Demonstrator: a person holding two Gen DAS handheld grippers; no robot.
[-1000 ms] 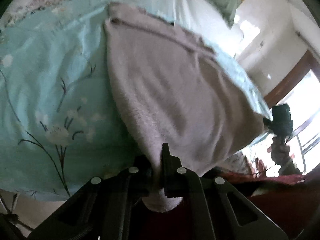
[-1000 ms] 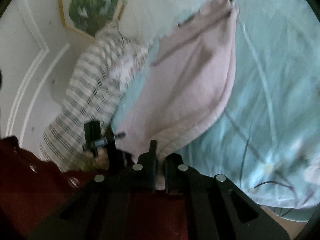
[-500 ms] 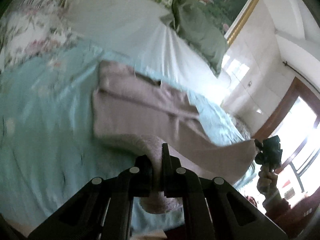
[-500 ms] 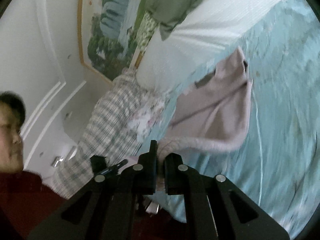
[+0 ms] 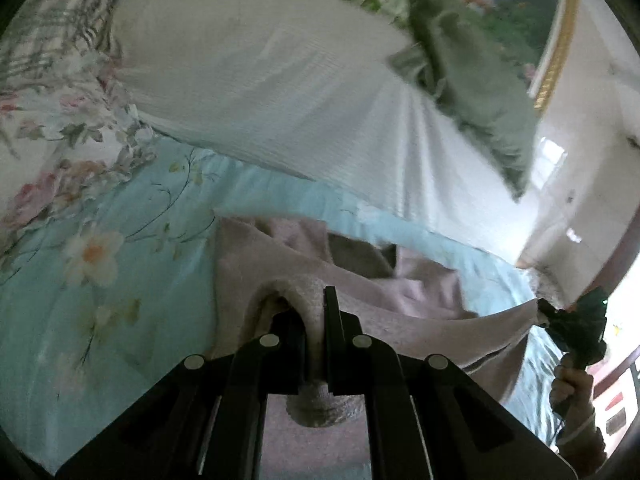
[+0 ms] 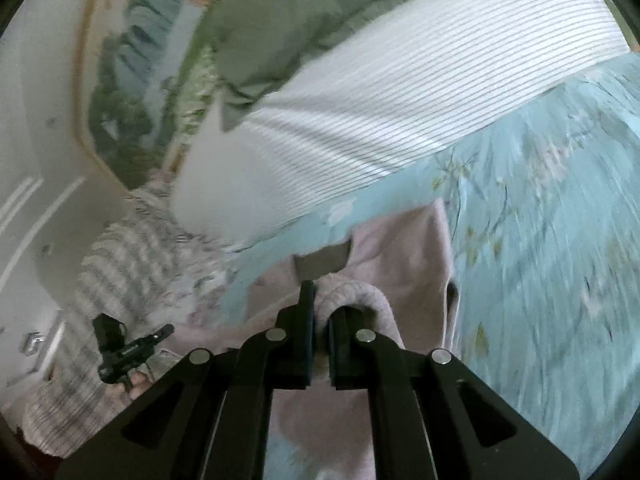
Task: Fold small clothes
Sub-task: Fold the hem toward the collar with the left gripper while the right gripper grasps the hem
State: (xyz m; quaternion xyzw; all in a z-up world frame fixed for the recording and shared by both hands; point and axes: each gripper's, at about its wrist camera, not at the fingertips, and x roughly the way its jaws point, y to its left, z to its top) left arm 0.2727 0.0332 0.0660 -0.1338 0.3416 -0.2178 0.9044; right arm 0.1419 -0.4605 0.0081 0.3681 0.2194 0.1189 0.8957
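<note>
A pale pink fleece garment (image 5: 404,304) lies on the light blue flowered bedspread (image 5: 100,264), and its near edge is lifted between both grippers. My left gripper (image 5: 316,320) is shut on one ribbed corner of the hem. My right gripper (image 6: 320,320) is shut on the other ribbed corner of the garment (image 6: 400,256). The right gripper also shows at the far right of the left wrist view (image 5: 576,324), pinching the stretched hem. The left gripper shows small at the lower left of the right wrist view (image 6: 128,348).
A white striped pillow (image 5: 280,92) and a green cushion (image 5: 472,76) lie at the head of the bed below a gold-framed picture (image 5: 556,36). A flowered pillow (image 5: 52,112) and a plaid blanket (image 6: 120,264) lie to one side. A window stands at the right.
Both grippers have carried the hem forward and down over the garment toward the pillows. The garment, hanging stretched before, now lies doubled and bunched on the bedspread.
</note>
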